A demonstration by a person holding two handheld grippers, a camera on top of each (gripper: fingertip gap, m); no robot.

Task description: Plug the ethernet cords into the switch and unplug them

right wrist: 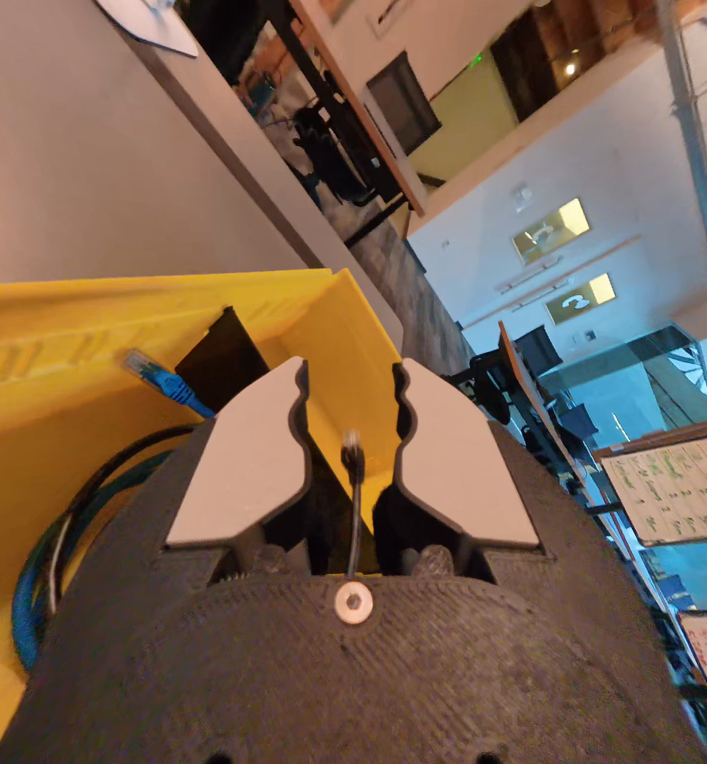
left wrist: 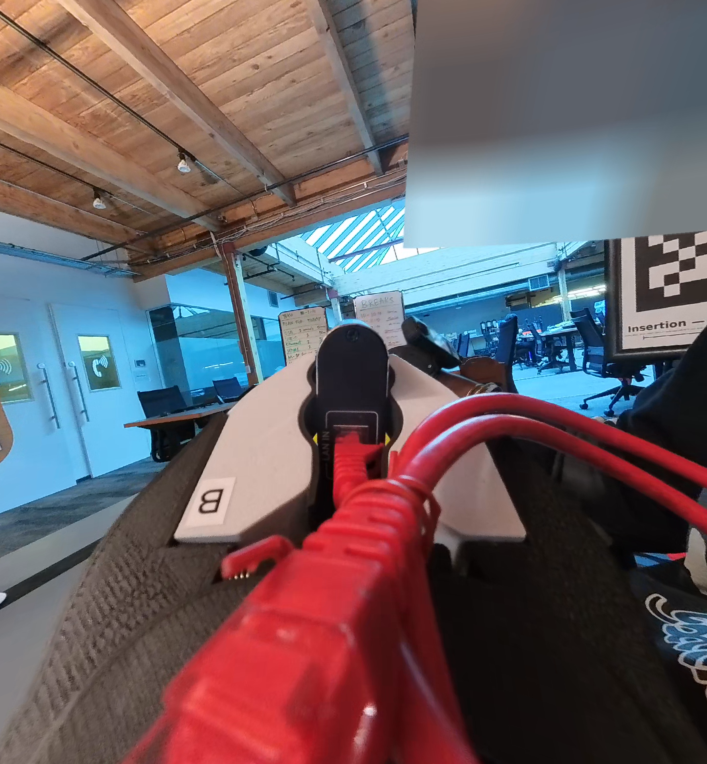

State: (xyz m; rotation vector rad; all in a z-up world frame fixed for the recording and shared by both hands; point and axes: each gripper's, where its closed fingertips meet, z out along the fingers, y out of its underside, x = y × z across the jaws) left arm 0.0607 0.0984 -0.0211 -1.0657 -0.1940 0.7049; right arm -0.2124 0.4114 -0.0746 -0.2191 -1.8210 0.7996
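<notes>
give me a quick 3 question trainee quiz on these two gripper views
1. True or false: the red cord is plugged into the black switch held in the left gripper.
2. Which cord plug lies between the open fingers of the right gripper: A blue, B black, C red?
3. What colour is the bin holding the blue cord?

Key: 1 true; 2 B, the black cord; 3 yellow.

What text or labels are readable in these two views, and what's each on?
I don't quote writing; these things bear it.
White sticker on the left gripper: one printed character.
Black switch: small print beside the port.
Black-and-white marker card: a printed line.
Whiteboards: handwriting.
Dark garment: graphic lettering.
Right wrist view, tilted whiteboard: handwriting, blurred.
</notes>
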